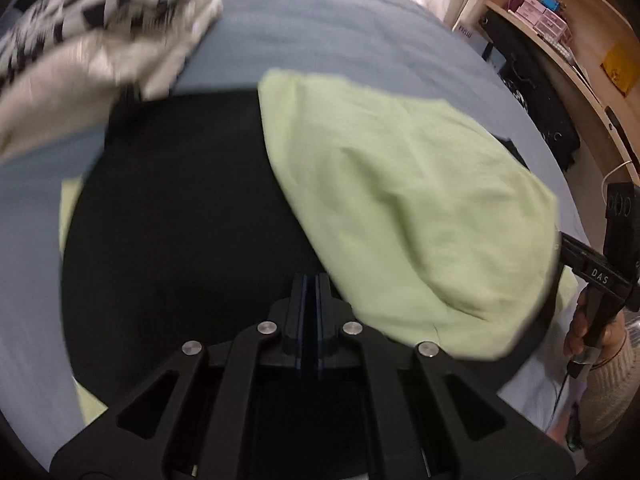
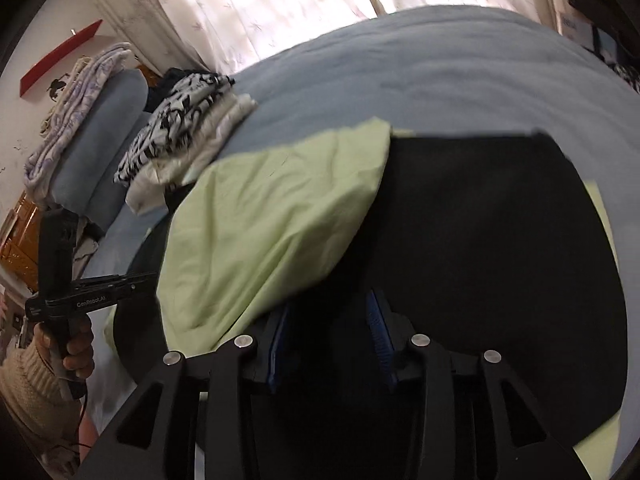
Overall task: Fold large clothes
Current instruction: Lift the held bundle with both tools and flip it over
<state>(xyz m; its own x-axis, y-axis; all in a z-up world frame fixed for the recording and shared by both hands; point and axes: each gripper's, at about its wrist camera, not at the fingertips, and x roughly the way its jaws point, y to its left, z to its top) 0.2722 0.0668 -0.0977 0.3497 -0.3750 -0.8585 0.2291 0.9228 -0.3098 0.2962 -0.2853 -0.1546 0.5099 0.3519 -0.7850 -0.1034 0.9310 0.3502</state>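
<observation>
Left gripper (image 1: 311, 292): its jaws were pressed together with no visible gap and no cloth clearly between them; it hovered low over the black board, right at the near edge of the green fold.
Right gripper (image 2: 332, 332): its blue-padded jaws stood apart, empty, with the lower edge of the green fabric lying just over the left pad; it looked freshly parted from the cloth or poised to take it.
Black folding board (image 1: 172, 216): a large dark panel lay flat on the bed under the garment, probably there to give the fold a straight edge.
Light green garment (image 1: 400, 208): the task's cloth lay on the board, one side turned over toward the middle in a loose, wrinkled flap; green slivers showed past the board's outer edges, so the rest was spread beneath.
Step in hand: judged to be mid-fold, one side over and the other still to come.
Bed (image 2: 420, 68): a grey-blue cover, smooth and mostly bare beyond the board.
Folded stack (image 2: 188, 128): black-and-white patterned and cream pieces sat at the head end, apparently set aside out of the working area, beside a grey-blue pillow (image 2: 108, 140).
Room: sunlit curtains (image 2: 260, 4) behind the bed; wooden shelves (image 1: 560, 20) with small boxes along one side.
</observation>
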